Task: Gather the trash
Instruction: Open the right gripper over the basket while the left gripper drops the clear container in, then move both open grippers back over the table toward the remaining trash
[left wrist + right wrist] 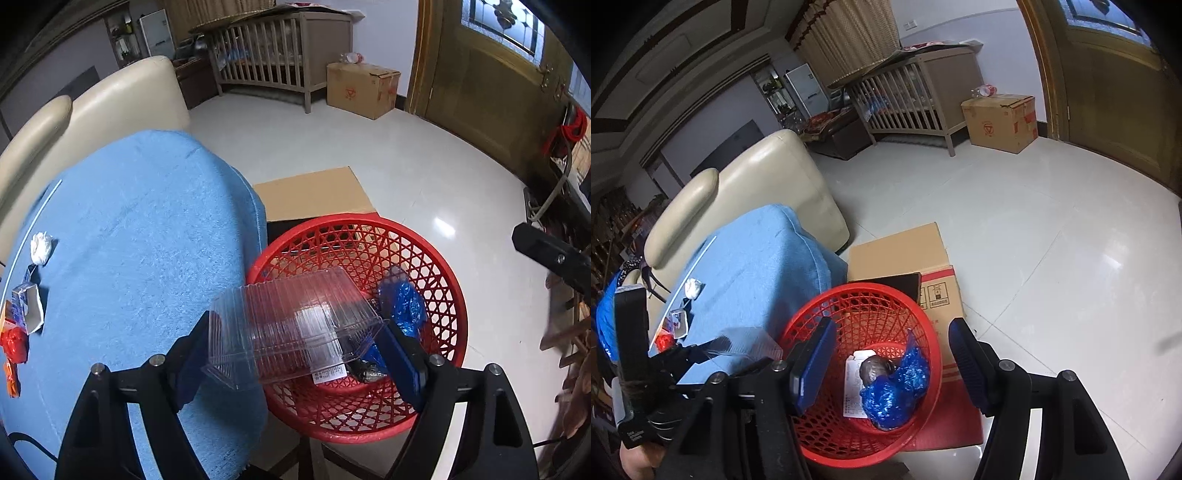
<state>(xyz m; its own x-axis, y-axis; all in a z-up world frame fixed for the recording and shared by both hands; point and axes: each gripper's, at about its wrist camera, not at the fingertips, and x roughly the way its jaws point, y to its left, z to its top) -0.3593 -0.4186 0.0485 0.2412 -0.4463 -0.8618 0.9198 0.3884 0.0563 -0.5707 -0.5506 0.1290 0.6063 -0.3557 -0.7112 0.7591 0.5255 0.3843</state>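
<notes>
My left gripper (295, 339) is shut on a clear ribbed plastic box (288, 325), held tilted over the near rim of the red mesh basket (448, 280). A crumpled blue bag (404, 306) lies inside the basket. On the blue cloth table (140, 240) sit a white tissue wad (40, 249), a small carton (27, 306) and a red wrapper (14, 343). My right gripper (890, 365) hangs open and empty above the basket (820, 325), over the blue bag (897, 391), a brown lump (871, 369) and a white label (851, 387). The clear box (746, 343) shows at left.
The basket stands on flattened cardboard (905, 247) on a pale tiled floor (1052, 221). A cream sofa (110, 99) backs the table. A wooden crib (266, 59), a cardboard box (362, 88) and a wooden door (491, 81) lie farther off.
</notes>
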